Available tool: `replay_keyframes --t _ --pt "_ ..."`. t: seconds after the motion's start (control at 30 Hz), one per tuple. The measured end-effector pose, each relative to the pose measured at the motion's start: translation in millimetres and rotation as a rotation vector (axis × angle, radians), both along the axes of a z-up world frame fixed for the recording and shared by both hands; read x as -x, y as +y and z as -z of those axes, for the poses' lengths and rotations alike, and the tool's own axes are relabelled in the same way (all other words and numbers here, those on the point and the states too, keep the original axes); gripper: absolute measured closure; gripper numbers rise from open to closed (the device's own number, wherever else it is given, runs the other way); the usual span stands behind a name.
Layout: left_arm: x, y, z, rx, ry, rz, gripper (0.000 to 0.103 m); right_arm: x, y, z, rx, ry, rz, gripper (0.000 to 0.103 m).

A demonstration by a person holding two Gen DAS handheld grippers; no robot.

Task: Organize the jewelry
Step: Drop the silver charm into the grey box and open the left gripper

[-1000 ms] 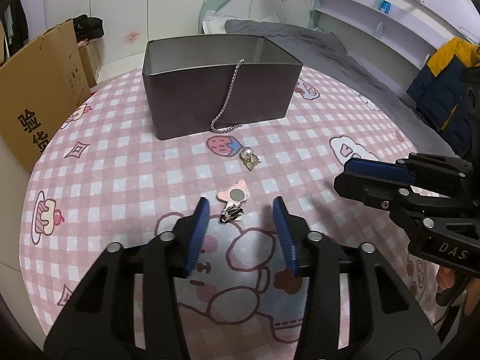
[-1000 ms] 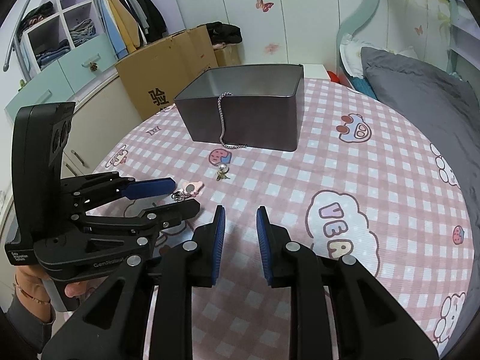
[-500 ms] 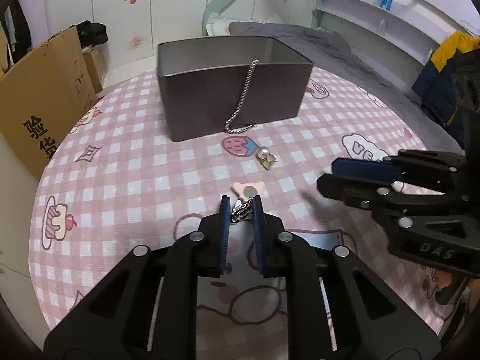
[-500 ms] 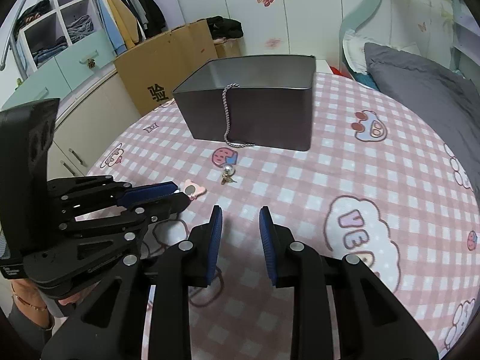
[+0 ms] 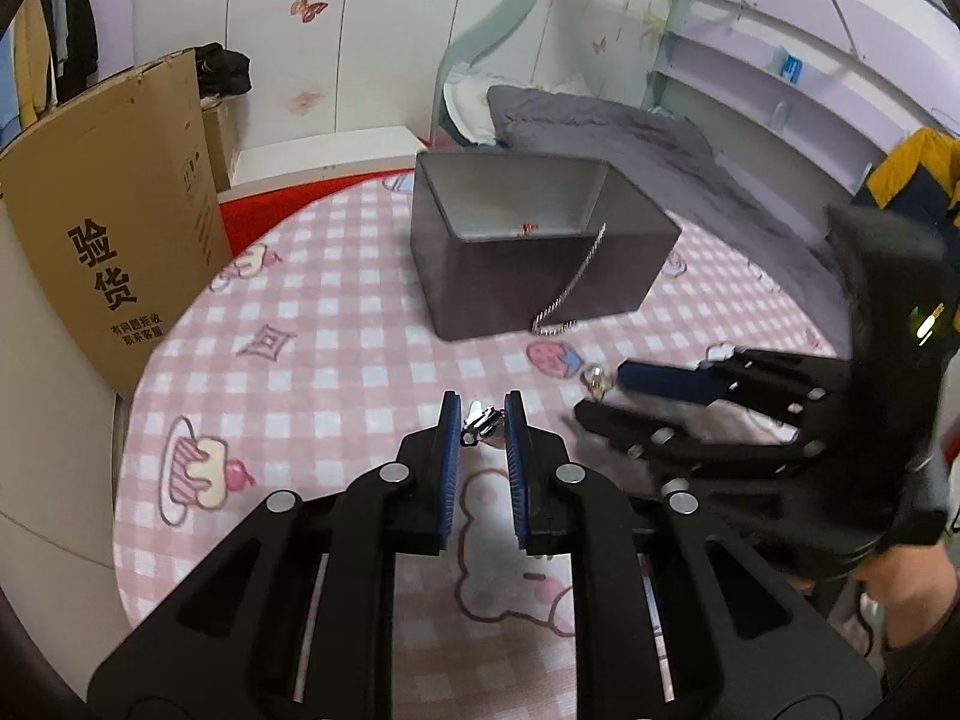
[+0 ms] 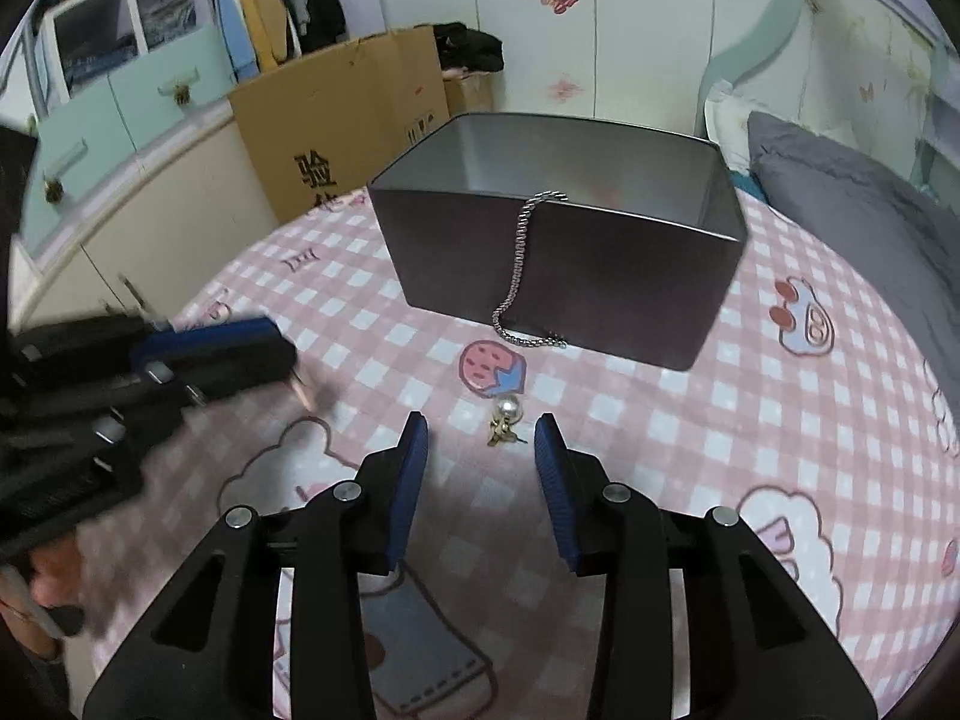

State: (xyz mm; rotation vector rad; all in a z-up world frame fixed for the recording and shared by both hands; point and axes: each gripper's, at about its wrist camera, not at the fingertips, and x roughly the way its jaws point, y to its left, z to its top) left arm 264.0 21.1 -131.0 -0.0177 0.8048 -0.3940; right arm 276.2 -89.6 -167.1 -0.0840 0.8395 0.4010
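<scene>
Judging by how things lie, sorting is partway: the left gripper (image 5: pixel 482 423) is clenched on a small silver-clipped hair clip (image 5: pixel 480 422), lifted off the round pink-checked tabletop (image 6: pixel 780 432). A silver chain (image 6: pixel 521 264) drapes over the rim of the dark rectangular metal box (image 6: pixel 600 276) — half in. The right gripper (image 6: pixel 480 441) hovers, jaws released, around a pearl-and-gold earring (image 6: pixel 506 417) lying before the box. Open room lies on both sides — the box wall blocks ahead.

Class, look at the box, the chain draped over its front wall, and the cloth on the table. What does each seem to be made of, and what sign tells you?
Box: probably metal tin; thin walls, brushed silvery inside, dull dark outside.
Chain: apparently polished metal; small bright silver links.
Cloth: likely printed fabric or vinyl; matte pink check with cartoons, weave unclear.
</scene>
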Motion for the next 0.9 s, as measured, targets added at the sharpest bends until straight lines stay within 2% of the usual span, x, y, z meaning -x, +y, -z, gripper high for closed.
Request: replay_keyframes --t 0.03,0.13,0.17,0.33,0.53,0.67,0.9 --pt "-1.4 0.9 -3.0 0.005 -0.005 0.000 0.088 -1.1 1.8 1.0 0.013 0.002 -0.001 0.069" --pt "-5.0 0.2 -13.0 0.033 -0.015 0.016 0.088 -2.5 5.4 2.5 0.069 -0.009 0.001 0.089" --pt "-7.0 -1.2 -17.1 0.040 -0.020 0.021 0.088 -3.0 5.8 3.1 0.079 -0.009 0.001 0.092" --pt "-19.6 -8.3 -32.7 0.062 -0.038 0.044 0.088 -7.8 -1.5 0.3 0.088 -0.023 -0.006 0.092" --pt "-41.2 -21.7 -47.4 0.079 -0.033 0.080 0.088 -5.6 -17.1 -29.4 -0.004 -0.073 -0.007 0.092" --pt "-57.6 -30.7 -45.0 0.084 -0.005 0.095 0.088 -8.0 -27.1 -54.7 -0.057 -0.117 0.008 0.092" --pt "-79.4 -38.0 -31.3 0.086 0.045 0.101 0.088 -33.4 -36.9 -70.7 -0.107 -0.133 0.044 0.092"
